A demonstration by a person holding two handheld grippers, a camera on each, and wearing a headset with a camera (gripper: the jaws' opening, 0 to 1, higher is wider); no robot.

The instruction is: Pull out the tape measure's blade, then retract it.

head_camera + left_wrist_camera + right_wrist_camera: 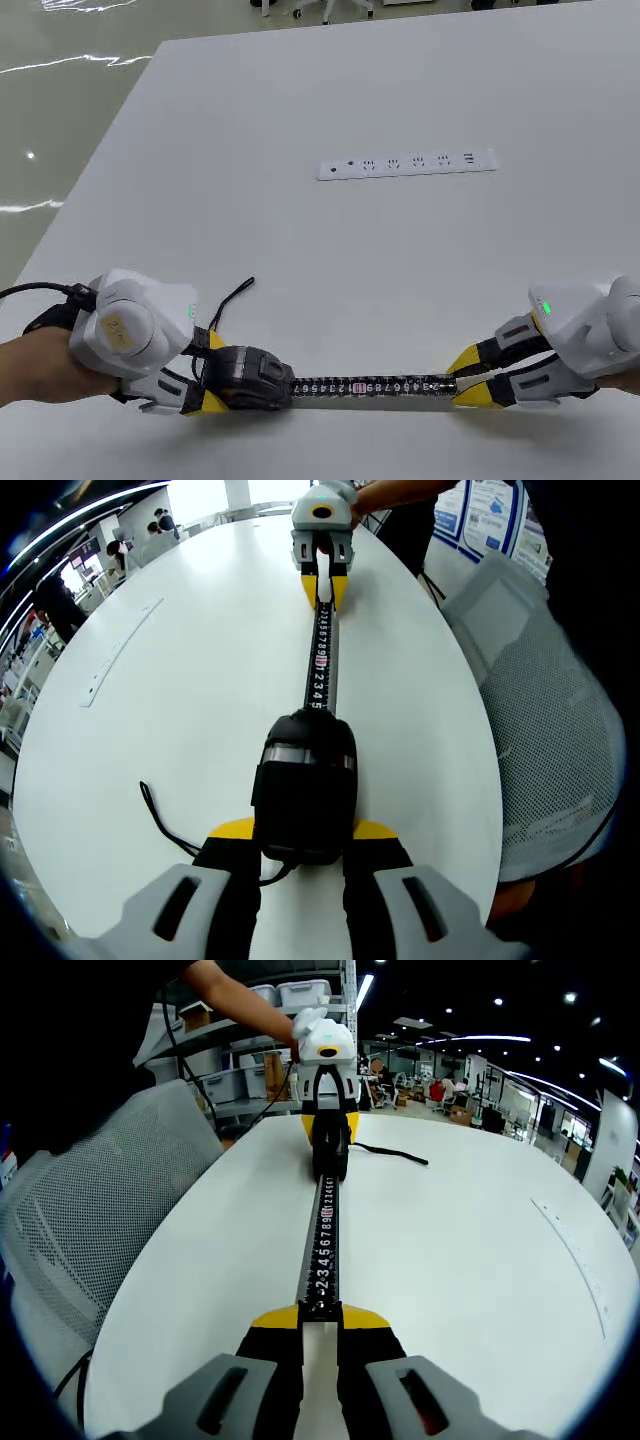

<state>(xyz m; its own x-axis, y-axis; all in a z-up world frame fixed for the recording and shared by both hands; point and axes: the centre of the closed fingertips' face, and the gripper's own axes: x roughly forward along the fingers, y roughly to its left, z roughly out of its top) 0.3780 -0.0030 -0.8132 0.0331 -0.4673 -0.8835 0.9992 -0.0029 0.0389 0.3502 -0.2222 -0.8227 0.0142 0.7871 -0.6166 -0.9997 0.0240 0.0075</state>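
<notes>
Tape measure case (250,377) at near edge of bench (350,250), left side. Left tongs (212,372) clamped round its sides, prob. to anchor it vs. the pull. Blade (370,387) runs out flat along the bench surface to the right tongs (463,379), which are pinched narrow on the blade's tip end. The 2 tongs face each other in line w/ the blade, so pull is straight, no kink. Wrist strap (228,300) trails loose behind case. Power strip (408,163) well apart, mid-bench. Judgement: pull-out under way or near done; retract not yet done.
</notes>
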